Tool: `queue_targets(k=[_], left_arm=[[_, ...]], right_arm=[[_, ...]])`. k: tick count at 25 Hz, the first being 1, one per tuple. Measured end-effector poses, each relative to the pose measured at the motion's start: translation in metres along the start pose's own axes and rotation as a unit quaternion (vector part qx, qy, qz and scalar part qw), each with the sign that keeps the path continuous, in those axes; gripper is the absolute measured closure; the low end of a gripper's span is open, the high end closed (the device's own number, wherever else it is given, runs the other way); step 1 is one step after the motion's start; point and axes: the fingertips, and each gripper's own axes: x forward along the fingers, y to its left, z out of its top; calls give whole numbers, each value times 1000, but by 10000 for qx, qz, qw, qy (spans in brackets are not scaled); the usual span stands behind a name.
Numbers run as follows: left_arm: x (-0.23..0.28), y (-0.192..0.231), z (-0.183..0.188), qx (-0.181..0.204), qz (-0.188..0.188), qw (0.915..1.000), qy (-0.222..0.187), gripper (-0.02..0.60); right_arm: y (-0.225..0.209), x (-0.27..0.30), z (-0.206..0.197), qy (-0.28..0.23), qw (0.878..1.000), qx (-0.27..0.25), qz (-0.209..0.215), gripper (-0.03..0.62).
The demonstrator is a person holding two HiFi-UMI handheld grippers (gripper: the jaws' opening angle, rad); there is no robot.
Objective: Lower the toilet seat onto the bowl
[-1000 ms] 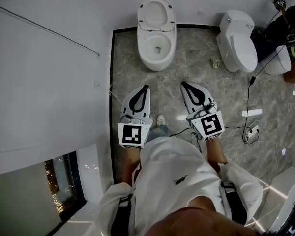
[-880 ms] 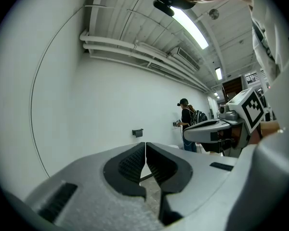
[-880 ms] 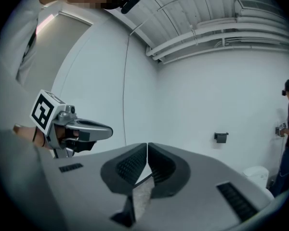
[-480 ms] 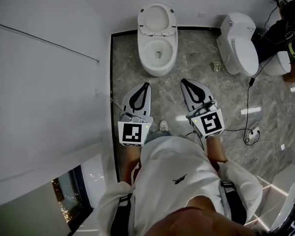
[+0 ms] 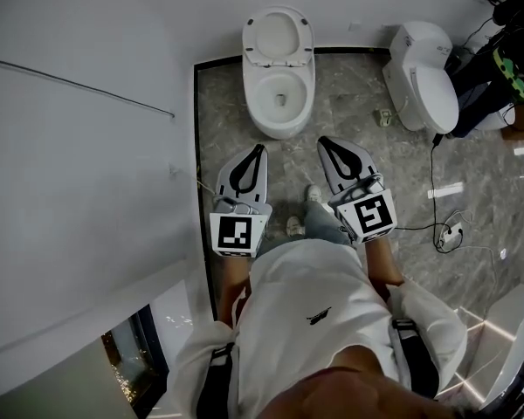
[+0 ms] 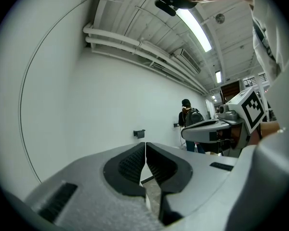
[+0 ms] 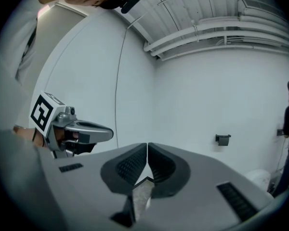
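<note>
A white toilet stands against the far wall in the head view, with its seat (image 5: 278,35) raised upright above the open bowl (image 5: 279,94). My left gripper (image 5: 260,149) and right gripper (image 5: 323,142) are held side by side, level, a short way in front of the bowl and touching nothing. Both are shut and empty. In the left gripper view the pads (image 6: 145,146) meet along a thin line, and it is the same in the right gripper view (image 7: 147,146). Neither gripper view shows the toilet.
A second toilet (image 5: 424,81) with its lid down stands to the right. Cables (image 5: 441,225) trail over the marble floor on the right. A white wall (image 5: 87,147) runs close along the left. A dark bag and gear (image 5: 506,42) fill the far right corner. A person with a backpack (image 6: 189,117) stands in the distance.
The person has stepped forward, one foot now showing between the grippers. Both grippers have been carried slightly nearer the toilet and remain shut.
</note>
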Motion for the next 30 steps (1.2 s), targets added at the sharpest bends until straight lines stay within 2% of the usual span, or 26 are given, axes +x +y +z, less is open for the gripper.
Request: queue_targets(k=[10, 14, 20, 26, 30], left_arm=[[18, 26, -7, 0, 8, 10000, 33, 551], [31, 39, -9, -135, 10, 9999, 61, 551], [59, 54, -5, -29, 9, 10000, 73, 551], [94, 70, -1, -242, 92, 9997, 42, 551], [117, 72, -9, -154, 78, 9998, 112, 551]], right_arm=[[-8, 32, -5, 32, 10000, 44, 3, 563], [-12, 53, -9, 93, 9999, 90, 12, 563], [-34, 79, -6, 122, 9999, 105, 60, 563], [-60, 107, -5, 150, 9998, 120, 15, 563], [-76, 118, -6, 68, 9998, 137, 94, 563]])
